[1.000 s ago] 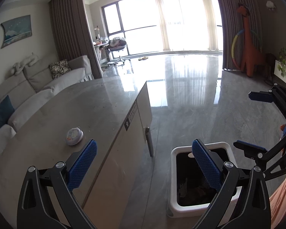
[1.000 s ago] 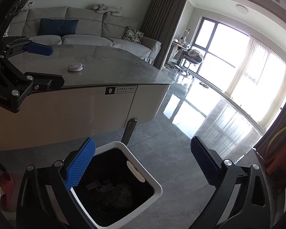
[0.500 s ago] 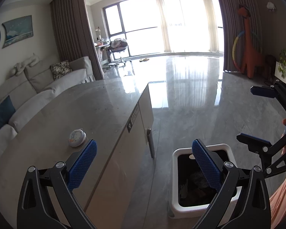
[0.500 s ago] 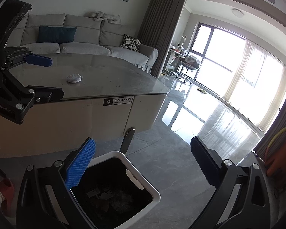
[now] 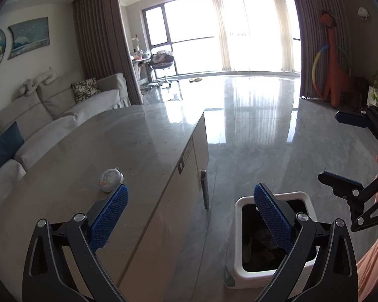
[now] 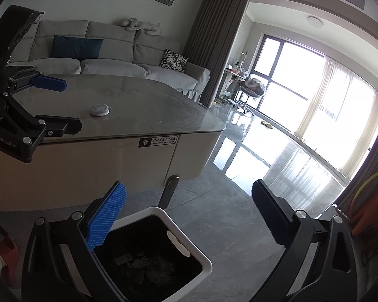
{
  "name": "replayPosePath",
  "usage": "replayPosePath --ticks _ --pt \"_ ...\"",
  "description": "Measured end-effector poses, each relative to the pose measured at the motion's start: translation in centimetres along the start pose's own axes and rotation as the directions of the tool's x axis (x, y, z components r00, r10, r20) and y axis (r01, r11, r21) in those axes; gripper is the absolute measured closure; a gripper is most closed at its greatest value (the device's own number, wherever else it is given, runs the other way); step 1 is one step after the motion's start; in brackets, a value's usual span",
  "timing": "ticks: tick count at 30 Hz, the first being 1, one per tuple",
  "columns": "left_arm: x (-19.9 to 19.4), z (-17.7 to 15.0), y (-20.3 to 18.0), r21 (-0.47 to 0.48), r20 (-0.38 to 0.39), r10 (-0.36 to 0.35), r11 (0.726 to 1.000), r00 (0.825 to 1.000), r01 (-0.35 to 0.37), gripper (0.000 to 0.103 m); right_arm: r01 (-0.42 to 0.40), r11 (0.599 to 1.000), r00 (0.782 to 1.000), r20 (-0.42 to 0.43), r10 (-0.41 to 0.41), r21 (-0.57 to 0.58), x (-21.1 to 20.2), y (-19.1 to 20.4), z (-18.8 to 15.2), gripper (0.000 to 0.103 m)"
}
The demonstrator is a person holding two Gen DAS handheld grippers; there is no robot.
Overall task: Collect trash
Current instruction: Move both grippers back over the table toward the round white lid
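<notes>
A white trash bin [image 5: 307, 198] with a black liner stands on the floor beside the table; scraps of trash [image 6: 138, 266] lie inside it. My left gripper [image 5: 189, 216] is open and empty, high above the table edge and the bin. My right gripper [image 6: 189, 214] is open and empty, above the bin [image 6: 189, 241]. A small round white object [image 5: 111, 180] lies on the grey table top [image 5: 113, 151]; it also shows in the right wrist view [image 6: 99, 109]. Each gripper shows in the other's view: the right one [image 5: 350, 151] and the left one [image 6: 58, 105].
A grey sofa [image 6: 108, 60] stands behind the table [image 6: 151, 110]. The glossy floor [image 5: 259, 130] runs to large windows. An orange dinosaur toy [image 5: 337, 75] stands by the right wall. A swivel chair [image 5: 163, 65] stands near the window. A red slipper [image 6: 7, 254] shows at bottom left.
Both grippers have risen and tilted up a little, so the bin and table sit lower in both views. Both stay open and empty.
</notes>
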State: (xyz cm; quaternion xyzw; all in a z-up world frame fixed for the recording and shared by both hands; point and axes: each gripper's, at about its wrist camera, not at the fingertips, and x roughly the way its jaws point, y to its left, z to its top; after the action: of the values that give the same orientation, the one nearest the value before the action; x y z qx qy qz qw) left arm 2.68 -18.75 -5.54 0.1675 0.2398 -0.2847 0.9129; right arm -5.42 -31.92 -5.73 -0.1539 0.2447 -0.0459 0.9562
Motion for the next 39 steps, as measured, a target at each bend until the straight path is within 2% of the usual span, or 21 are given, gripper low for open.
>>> replayPosePath --ticks 8,18,32,39 --pt "-0.1 -0.2 2.6 -0.033 0.003 0.035 0.999 0.999 -0.035 0.004 -0.034 0.999 0.999 0.036 0.035 -0.032 0.9 1.8 2.8 0.004" --pt "0.4 -1.0 8.6 -0.125 -0.022 0.099 0.987 0.995 -0.101 0.004 -0.095 0.993 0.992 0.07 0.1 -0.076 4.2 5.7 6.6 0.004" --pt "3.9 -4.7 14.0 -0.229 -0.141 0.132 0.96 0.981 -0.162 0.004 -0.141 0.984 0.986 0.073 0.15 -0.108 8.9 9.1 9.1 0.004" --pt "3.7 -5.5 15.5 -0.236 -0.157 0.162 0.952 0.974 -0.196 0.004 -0.197 0.975 0.976 0.069 0.205 -0.106 11.6 11.2 10.6 0.004"
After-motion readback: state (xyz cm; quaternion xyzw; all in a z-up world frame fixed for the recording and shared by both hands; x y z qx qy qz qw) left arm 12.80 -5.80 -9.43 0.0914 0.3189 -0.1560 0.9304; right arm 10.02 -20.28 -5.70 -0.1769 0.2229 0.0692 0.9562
